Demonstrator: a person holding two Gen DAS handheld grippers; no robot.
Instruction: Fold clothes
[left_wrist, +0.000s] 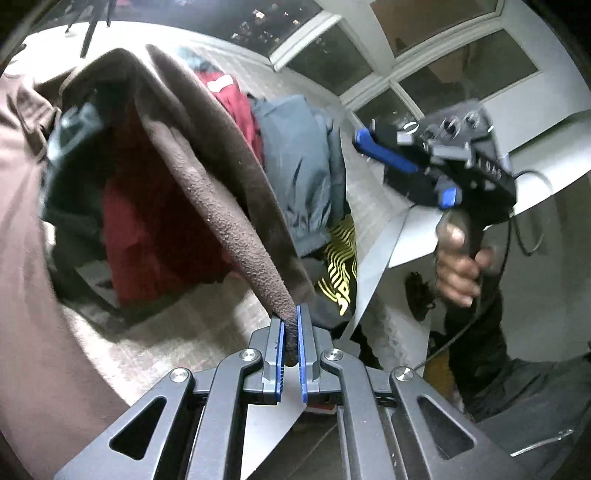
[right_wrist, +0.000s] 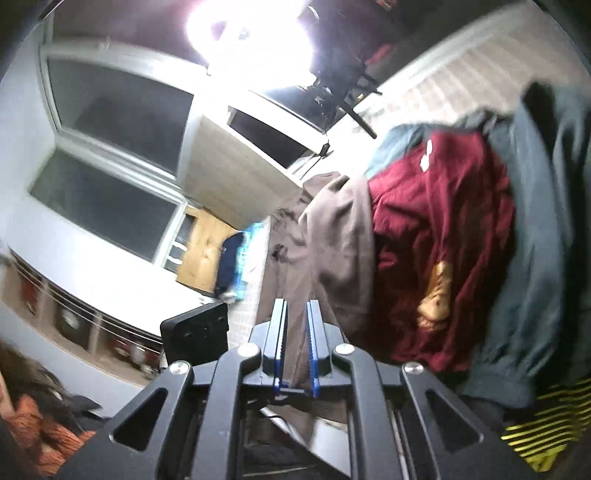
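left gripper (left_wrist: 290, 345) clamped tight on the brown garment (left_wrist: 221, 192), right gripper (right_wrist: 296, 345) jaws narrowly apart, nothing pinched, clothes pile (right_wrist: 443, 240) beyond

Dark grey linkage arms studded with round silver screws fill the lower frame, ending in left tongs (left_wrist: 291, 341) with blue-edged pads. At right, the right tongs (left_wrist: 364, 138) show blue fingers, a black body and a trailing black cable, gripped by a dark-sleeved hand (left_wrist: 456, 269).
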